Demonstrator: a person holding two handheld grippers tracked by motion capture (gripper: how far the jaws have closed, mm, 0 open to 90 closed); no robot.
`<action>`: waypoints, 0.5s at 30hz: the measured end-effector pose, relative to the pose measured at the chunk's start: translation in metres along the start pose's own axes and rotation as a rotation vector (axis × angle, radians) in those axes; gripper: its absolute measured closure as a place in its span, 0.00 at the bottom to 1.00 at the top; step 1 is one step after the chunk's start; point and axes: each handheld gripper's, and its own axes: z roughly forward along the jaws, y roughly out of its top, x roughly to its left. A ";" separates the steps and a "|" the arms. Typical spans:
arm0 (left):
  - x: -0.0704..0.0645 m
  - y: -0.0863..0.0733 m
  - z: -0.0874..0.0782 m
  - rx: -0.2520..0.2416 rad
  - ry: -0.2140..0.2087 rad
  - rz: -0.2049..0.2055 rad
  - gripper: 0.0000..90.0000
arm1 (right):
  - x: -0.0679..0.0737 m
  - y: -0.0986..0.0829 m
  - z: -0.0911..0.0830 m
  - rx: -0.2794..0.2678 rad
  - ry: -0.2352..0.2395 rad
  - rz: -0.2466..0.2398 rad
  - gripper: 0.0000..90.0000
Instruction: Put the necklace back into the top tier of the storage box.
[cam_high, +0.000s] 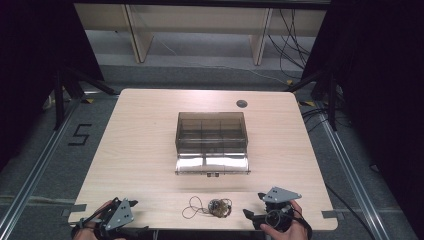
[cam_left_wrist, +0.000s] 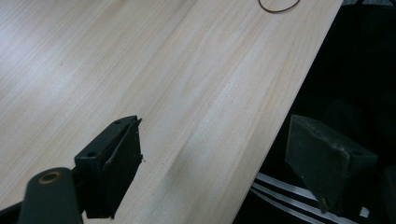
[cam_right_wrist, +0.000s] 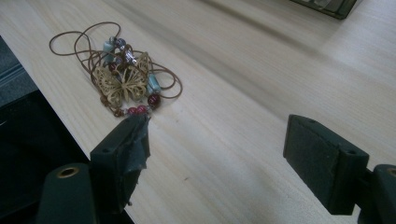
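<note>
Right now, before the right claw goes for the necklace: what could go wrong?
1. The necklace is a tangled heap of thin cord loops and beads; a pinch may catch only one loop and drag the rest.
2. It lies near the table's front edge, so a nudge could push it off.
3. The right claw is open with one pad beside the beads, off to the side of the heap; closing here would likely miss.

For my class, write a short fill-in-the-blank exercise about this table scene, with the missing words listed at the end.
1. The lid of the clear box in the middle of the table is ____.
2. The necklace has a gold pendant shaped like a ____.
3. The necklace lies near the table's front edge, between the left gripper and the ____ gripper.
4. The jaws of both grippers are ____.

Missing words: open; butterfly; right; open
</note>
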 end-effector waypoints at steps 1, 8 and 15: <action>0.000 0.000 0.001 -0.009 0.007 -0.009 0.20 | 0.000 0.000 0.000 0.003 -0.005 -0.002 0.26; -0.001 0.000 0.001 -0.006 0.007 -0.007 0.20 | 0.001 0.002 0.001 0.014 0.037 -0.020 0.26; -0.003 0.001 0.002 -0.010 0.023 -0.001 0.20 | 0.004 0.009 0.005 0.034 0.055 -0.055 0.24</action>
